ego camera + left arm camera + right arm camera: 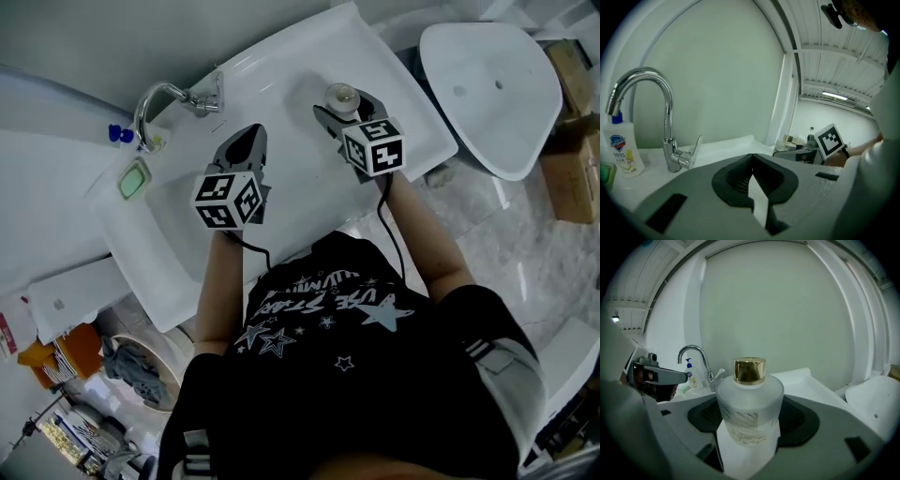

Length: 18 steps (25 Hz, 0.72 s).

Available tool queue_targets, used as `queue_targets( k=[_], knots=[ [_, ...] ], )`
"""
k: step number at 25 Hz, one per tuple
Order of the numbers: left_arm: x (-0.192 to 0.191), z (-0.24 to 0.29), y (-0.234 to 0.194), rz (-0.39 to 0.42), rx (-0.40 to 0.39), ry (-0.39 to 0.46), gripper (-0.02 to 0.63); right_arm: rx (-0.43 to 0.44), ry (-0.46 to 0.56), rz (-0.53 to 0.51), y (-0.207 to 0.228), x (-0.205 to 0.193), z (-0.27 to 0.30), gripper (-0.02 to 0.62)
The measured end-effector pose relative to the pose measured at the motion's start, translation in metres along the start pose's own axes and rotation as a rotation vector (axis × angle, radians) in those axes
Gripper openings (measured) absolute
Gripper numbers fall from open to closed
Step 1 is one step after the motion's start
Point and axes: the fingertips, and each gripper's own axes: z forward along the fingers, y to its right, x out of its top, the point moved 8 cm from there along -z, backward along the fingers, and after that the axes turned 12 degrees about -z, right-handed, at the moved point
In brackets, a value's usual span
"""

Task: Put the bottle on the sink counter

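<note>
Grips the frosted, gold-capped bottle (750,404) upright in the right claw (342,111), long axis vertical, sink worktop (412,117) seemingly just beneath, with the left claw (253,136) shut, empty, farther off over the basin (164,230).

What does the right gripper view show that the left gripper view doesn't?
Only the right gripper view: a frosted glass bottle with a gold cap, clamped upright between its jaws. Only the left gripper view: that the left gripper is shut and empty. Both: the curved chrome faucet and the white soap bottle with a blue pump.
</note>
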Motion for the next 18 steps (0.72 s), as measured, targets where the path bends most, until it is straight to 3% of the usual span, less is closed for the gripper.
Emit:
queue_targets(
  k=[10, 18],
  knots=[
    [0.019, 0.065, -0.017, 0.046, 0.042, 0.003, 0.009, 0.041, -0.033, -0.032, 0.048, 0.009, 0.070, 0.319],
    [0.025, 0.103, -0.037, 0.015, 0.057, -0.016, 0.009, 0.083, -0.058, -0.063, 0.064, 0.012, 0.127, 0.319]
  ],
)
